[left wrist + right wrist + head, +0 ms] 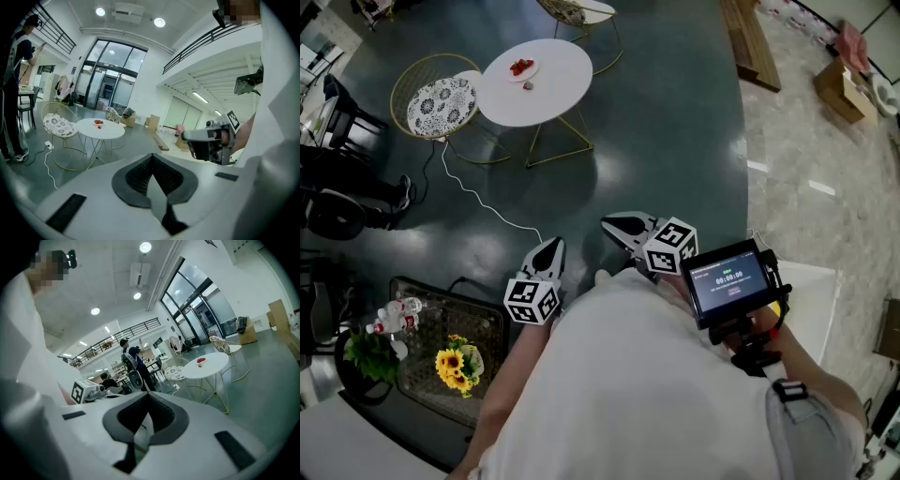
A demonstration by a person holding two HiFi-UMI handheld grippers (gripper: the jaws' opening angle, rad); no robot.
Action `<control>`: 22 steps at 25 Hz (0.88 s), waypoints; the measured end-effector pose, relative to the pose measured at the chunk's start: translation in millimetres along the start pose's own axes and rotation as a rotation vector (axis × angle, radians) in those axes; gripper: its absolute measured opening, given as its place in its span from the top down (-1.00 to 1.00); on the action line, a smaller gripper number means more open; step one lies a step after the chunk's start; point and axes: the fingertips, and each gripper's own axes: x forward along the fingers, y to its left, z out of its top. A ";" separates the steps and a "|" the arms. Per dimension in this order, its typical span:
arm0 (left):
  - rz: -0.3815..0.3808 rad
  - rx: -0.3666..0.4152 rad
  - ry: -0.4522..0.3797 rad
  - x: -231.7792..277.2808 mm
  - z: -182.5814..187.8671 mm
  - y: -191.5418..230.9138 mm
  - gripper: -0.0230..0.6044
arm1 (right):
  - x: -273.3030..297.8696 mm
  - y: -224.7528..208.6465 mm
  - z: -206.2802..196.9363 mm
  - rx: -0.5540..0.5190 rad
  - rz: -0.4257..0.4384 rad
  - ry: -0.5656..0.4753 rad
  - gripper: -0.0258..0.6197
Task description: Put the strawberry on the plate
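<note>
Far beyond left tool [551, 244] and right tool [609, 225] lies the strawberry [528, 85].

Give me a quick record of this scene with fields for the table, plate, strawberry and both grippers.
table: round, white, far ahead of the person
plate: on the table, holds red strawberries
loose strawberry: on the tabletop beside the plate, not on it
left gripper: shut, empty, far from the table
right gripper: shut, empty, far from the table
task: not yet done

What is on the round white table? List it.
A plate holding red strawberries, and one loose strawberry beside it. How many the plate holds is too small to tell.
</note>
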 end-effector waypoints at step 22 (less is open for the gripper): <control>0.009 0.015 0.010 23.5 2.7 -72.9 0.90 | -83.0 -31.9 8.2 0.005 -0.059 -0.011 0.90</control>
